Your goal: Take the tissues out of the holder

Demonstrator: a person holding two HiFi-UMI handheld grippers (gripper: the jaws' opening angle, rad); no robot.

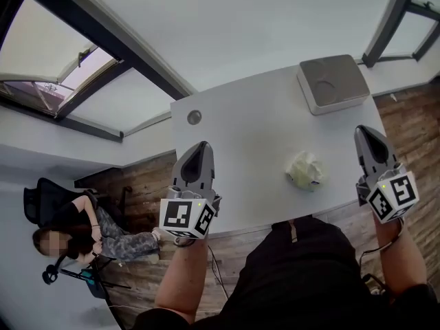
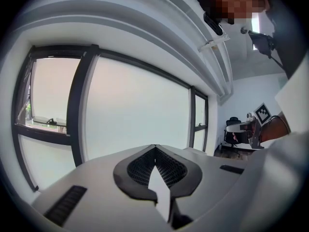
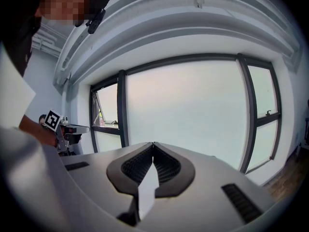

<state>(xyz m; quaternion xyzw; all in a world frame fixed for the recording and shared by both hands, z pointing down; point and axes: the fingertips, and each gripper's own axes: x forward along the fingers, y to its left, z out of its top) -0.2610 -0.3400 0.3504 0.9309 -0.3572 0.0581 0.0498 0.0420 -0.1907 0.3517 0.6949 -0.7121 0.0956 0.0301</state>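
Fingers (image 2: 137,170) pressed together on left gripper (image 1: 199,150) and right gripper (image 1: 365,135), both empty. Crumpled tissue (image 1: 305,169) on tabletop (image 1: 240,143) near right, holder (image 1: 333,82) far right. I'd judge tissue light, soft, tearable; pinch a raised fold.

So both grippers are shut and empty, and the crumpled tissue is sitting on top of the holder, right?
Not quite. The tissue isn't on the holder; the head view shows it lying on the table, apart from the holder. The left gripper and right gripper are indeed shut and empty.
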